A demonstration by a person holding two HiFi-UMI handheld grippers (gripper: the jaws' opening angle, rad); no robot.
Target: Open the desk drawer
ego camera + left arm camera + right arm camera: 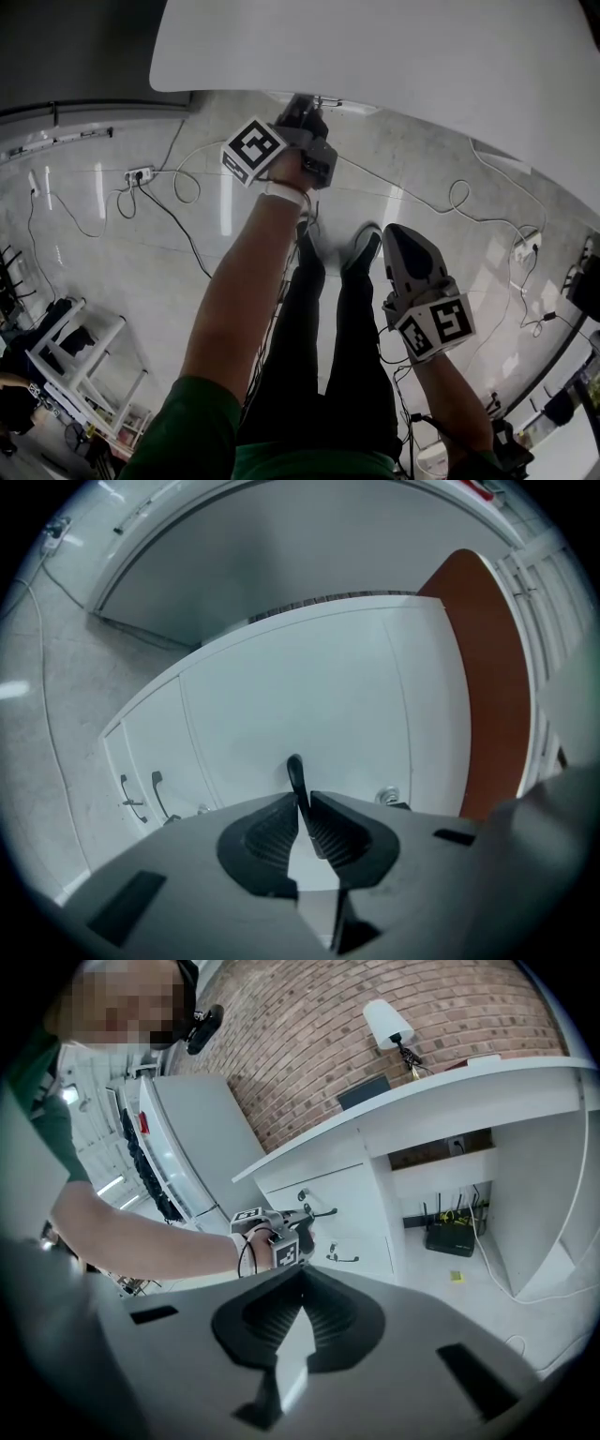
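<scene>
White drawer [309,686] with black handle [294,767]; red-brown brick wall [300,1054]; green sleeve [187,431].

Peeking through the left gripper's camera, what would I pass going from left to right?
Pale floor → two small dark handles → handle clamped in the left gripper → small metal knob → reddish-brown panel.

Our right hand-held gripper [302,1283] has its jaws pressed together, with nothing between them. Past them, we see the left hand-held gripper [306,1220] meeting the black drawer handle [323,1211] on the top drawer [342,1190], under the white worktop [441,1096]. A brick wall [309,1044] stands behind.
</scene>
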